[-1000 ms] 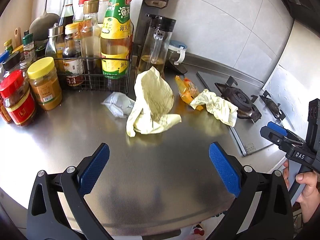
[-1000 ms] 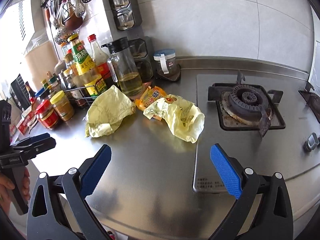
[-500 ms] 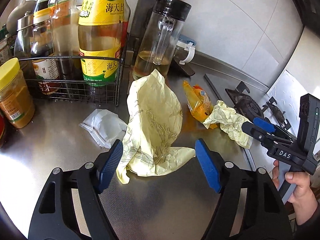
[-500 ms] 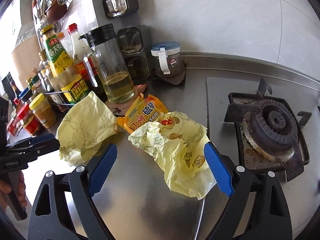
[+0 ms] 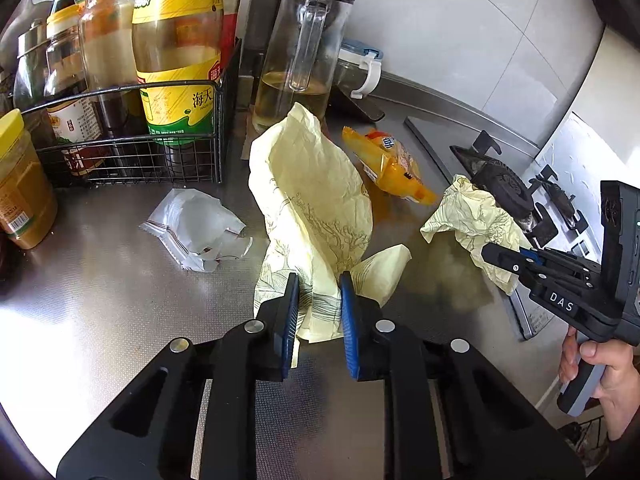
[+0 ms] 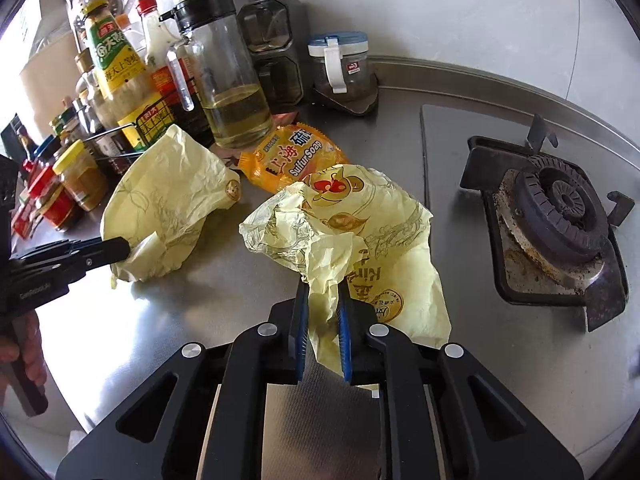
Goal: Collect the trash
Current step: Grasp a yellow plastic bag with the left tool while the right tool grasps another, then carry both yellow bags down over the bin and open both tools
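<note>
My left gripper [image 5: 319, 280] is shut on the near edge of a crumpled pale yellow paper wrapper [image 5: 316, 200], which stands up on the steel counter; the wrapper also shows in the right wrist view [image 6: 168, 204]. My right gripper [image 6: 323, 292] is shut on a second crumpled yellow wrapper with red and orange print [image 6: 360, 232], seen from the left wrist view by the stove [image 5: 476, 220]. An orange sulfur soap packet [image 6: 296, 156] lies behind both wrappers. A torn white plastic wrapper [image 5: 196, 228] lies on the counter left of my left gripper.
A wire rack [image 5: 132, 160] of sauce bottles, a glass oil jug [image 6: 228, 80] and jars stand along the back left. A gas burner [image 6: 560, 208] is set into the counter on the right. A small blue-lidded jar [image 6: 340, 64] stands by the wall.
Both grippers moved forward and closed: the left one onto the plain yellow wrapper, the right one onto the printed yellow wrapper. Both were wide open before.
</note>
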